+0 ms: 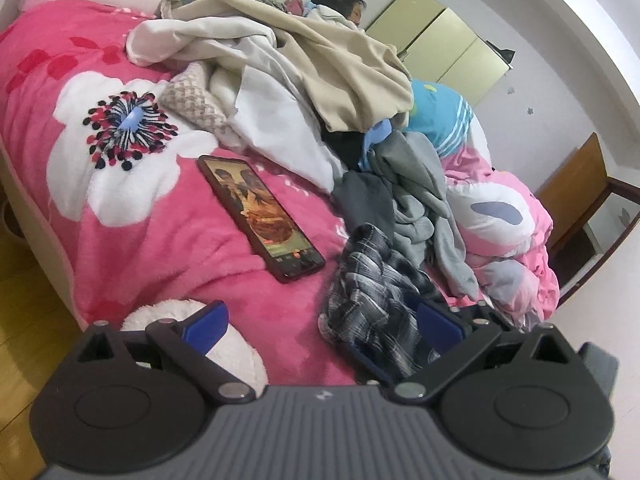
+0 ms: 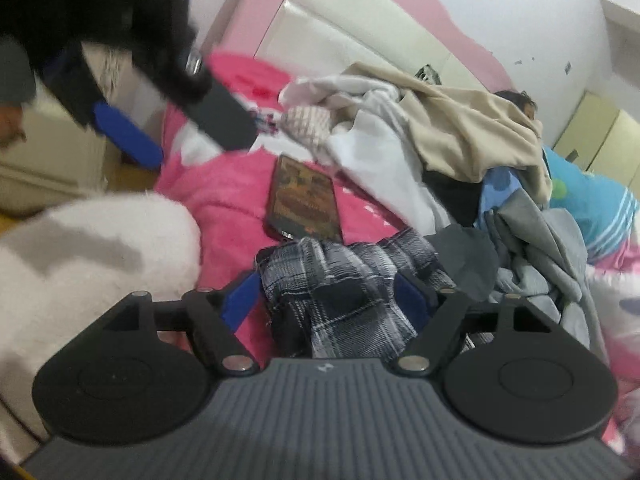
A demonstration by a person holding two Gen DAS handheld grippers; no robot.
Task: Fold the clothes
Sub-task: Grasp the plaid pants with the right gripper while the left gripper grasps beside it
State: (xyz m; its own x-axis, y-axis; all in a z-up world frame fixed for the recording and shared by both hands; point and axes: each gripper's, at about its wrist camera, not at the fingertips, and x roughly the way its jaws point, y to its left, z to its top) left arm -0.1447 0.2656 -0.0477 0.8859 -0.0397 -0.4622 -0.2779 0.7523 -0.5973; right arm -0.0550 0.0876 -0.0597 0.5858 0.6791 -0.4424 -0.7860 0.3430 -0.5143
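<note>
A crumpled black-and-white plaid garment (image 1: 368, 292) (image 2: 332, 280) lies on the pink floral blanket (image 1: 132, 248) (image 2: 224, 208) at the near edge of the bed. My right gripper (image 2: 326, 300) is open, its blue fingers on either side of the plaid cloth, pads not pressing it. My left gripper (image 1: 323, 322) is open wide, with the plaid cloth beside and partly over its right finger (image 1: 438, 320). In the right wrist view the left gripper (image 2: 200, 150) appears blurred at the upper left, holding nothing.
A lit phone (image 1: 260, 216) (image 2: 304, 200) lies just beyond the plaid cloth. Behind it is a heap of beige (image 1: 320, 52), white and grey clothes (image 1: 420, 200). A person's head (image 1: 340, 2) shows beyond the heap. A white plush item (image 1: 236, 344) (image 2: 92, 248) sits at the near left.
</note>
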